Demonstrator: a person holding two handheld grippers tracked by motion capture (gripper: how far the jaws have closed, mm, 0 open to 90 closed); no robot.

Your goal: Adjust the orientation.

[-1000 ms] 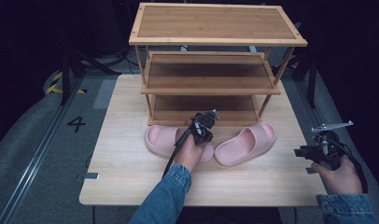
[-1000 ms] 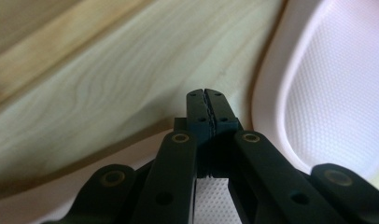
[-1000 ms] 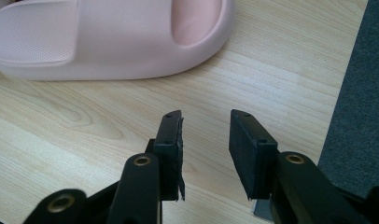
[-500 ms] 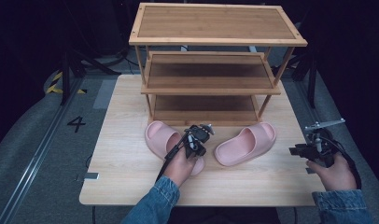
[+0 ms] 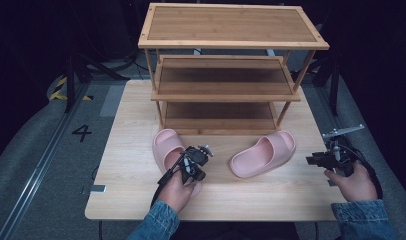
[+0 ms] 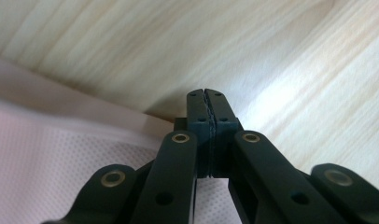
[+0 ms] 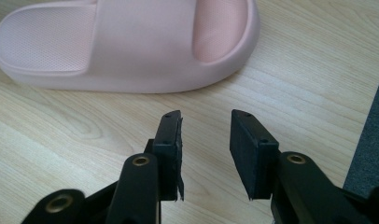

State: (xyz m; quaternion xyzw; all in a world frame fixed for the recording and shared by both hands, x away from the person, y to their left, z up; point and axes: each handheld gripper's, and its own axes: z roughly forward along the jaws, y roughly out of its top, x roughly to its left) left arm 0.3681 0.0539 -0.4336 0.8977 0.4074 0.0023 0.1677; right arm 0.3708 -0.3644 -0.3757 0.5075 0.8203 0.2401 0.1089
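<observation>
1. Item: pair of pink foam slide slippers on the light wooden table, in front of the three-tier bamboo shoe rack.
2. Left slipper: lies toe toward the rack's bottom shelf, its heel end under my left gripper. In the left gripper view its pink dotted footbed sits just beside and below the jaws.
3. Right slipper: lies slanted, toe toward the right end of the rack, apart from the left one. In the right gripper view it lies side-on ahead of the jaws, not touched.
4. Handling, as I judge it: light, soft and springy moulded foam; matte skin, not slippery; not fragile. It will squash under the pads, so a firm pinch is safe.
5. Where to take hold: I would pinch the wide strap over the instep or the thick side wall of the sole; the rounded toe would likely squirm out.
6. Left gripper: jaws pressed together with nothing between them, tips over bare wood beside the slipper's edge.
7. Right gripper: jaws parted and empty, at the table's right edge near the right slipper's toe.
8. Change since the earlier frames: my left hand has drawn back from between the two slippers toward the near edge, onto the left slipper's heel; the slippers now sit further apart; my right hand has barely stirred
</observation>
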